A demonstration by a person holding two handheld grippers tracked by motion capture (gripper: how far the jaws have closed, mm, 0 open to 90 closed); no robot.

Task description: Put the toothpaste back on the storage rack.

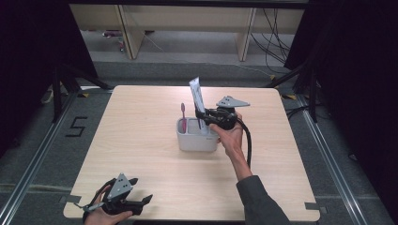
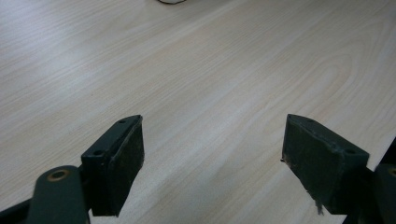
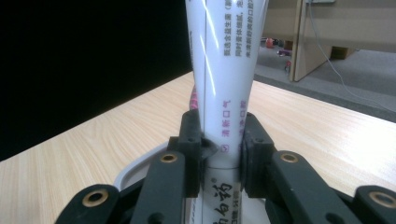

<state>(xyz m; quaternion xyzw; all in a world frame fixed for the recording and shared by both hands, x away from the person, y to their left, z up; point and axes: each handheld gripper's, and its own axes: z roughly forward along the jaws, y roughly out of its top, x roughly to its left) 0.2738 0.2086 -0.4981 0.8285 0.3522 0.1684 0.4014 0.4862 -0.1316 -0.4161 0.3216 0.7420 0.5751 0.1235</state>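
The right gripper (image 1: 202, 115) clamps a white toothpaste tube (image 3: 224, 93) upright over the holder (image 1: 197, 139); the left gripper (image 2: 212, 149) gapes above bare table (image 2: 210, 60).

The table (image 1: 141, 140) is bare wood over its whole left half and along its near and far edges, so a hand can pass freely there. The one obstacle stands a little right of the table's middle: a white holder (image 1: 197, 139) with a pink toothbrush (image 1: 183, 115) and a toothpaste tube (image 1: 197, 96) rising upright from it. The right gripper (image 1: 206, 115) pinches the tube, blocking the holder's right side. The left gripper (image 1: 123, 200) sits spread wide at the near left corner.
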